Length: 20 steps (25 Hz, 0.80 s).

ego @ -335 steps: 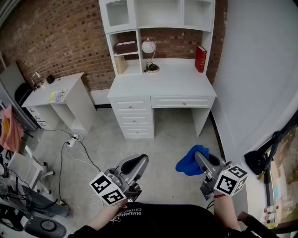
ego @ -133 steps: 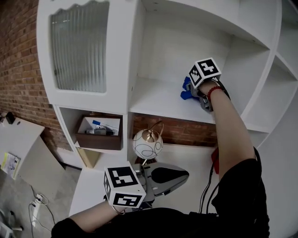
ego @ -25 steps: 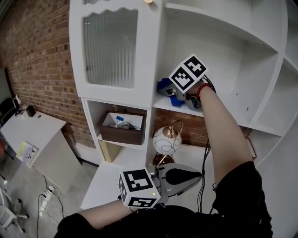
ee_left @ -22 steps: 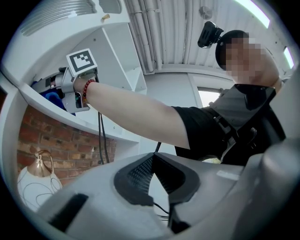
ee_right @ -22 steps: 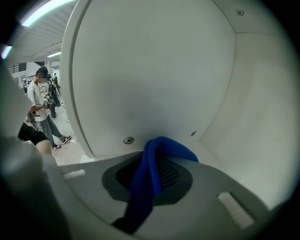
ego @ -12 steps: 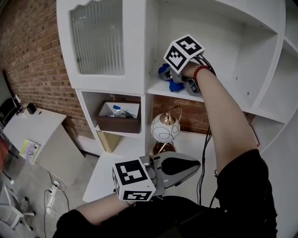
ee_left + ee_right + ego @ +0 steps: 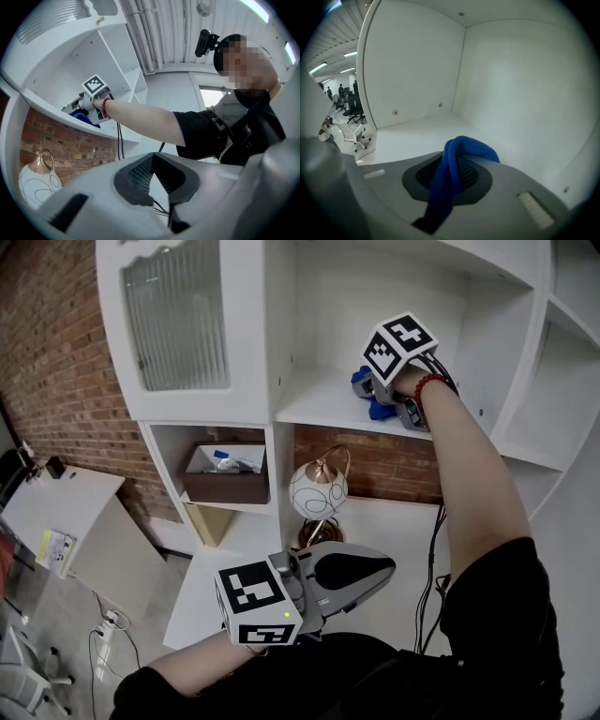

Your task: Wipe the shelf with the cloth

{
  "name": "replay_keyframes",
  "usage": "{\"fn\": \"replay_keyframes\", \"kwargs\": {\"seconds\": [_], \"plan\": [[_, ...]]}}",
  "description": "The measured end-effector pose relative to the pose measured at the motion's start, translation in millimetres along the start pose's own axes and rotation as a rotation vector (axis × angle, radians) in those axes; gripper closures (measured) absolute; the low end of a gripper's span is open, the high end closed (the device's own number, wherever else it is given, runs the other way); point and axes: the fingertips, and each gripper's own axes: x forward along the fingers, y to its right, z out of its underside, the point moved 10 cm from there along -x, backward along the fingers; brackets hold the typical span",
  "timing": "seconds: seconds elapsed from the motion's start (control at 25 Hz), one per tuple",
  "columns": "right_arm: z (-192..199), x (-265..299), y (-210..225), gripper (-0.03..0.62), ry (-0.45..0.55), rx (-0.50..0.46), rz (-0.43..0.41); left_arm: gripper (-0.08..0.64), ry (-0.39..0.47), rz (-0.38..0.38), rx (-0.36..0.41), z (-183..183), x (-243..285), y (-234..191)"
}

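Note:
The blue cloth (image 7: 381, 410) lies bunched on the white shelf (image 7: 314, 405) of the upper middle compartment. My right gripper (image 7: 367, 390) is shut on it, reaching in at arm's length. In the right gripper view the cloth (image 7: 451, 166) is folded over between the jaws of that gripper (image 7: 457, 174), above the shelf board (image 7: 412, 133). The compartment's back and side walls stand close ahead. My left gripper (image 7: 384, 566) hangs low in front of my body, shut on nothing. The left gripper view shows its own tip (image 7: 152, 180) and, far off, the right gripper (image 7: 85, 106) with the cloth (image 7: 78, 115).
A round lamp (image 7: 317, 491) stands on the desk top (image 7: 394, 545) under the shelf. A brown box (image 7: 223, 474) fills the cubby at lower left. A ribbed-glass cabinet door (image 7: 178, 324) is at upper left. A cable (image 7: 433, 549) hangs from my right arm. A side desk (image 7: 56, 512) stands left.
My right gripper has slid the cloth rightward along the shelf, away from the left wall of the compartment. The left gripper has stayed low and shut.

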Motion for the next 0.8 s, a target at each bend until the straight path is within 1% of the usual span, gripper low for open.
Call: {"fn": "replay_keyframes", "kwargs": {"seconds": [0.28,0.44,0.6,0.68,0.8], "plan": [[44,-40,37,0.552,-0.010,0.113,0.161,0.560,-0.004,0.038,-0.004,-2,7,13],[64,-58,50,0.552,-0.023,0.156,0.253,0.560,-0.003,0.050,-0.009,-2,7,21],[75,-66,56,0.552,-0.050,0.186,0.371,0.560,-0.007,0.055,-0.005,-1,4,27],[78,-68,61,0.552,-0.067,0.225,0.435,0.561,-0.004,0.051,-0.004,-2,-1,29],[80,-68,68,0.554,-0.091,0.308,0.479,0.560,-0.004,0.037,-0.003,-1,-15,32]]}}
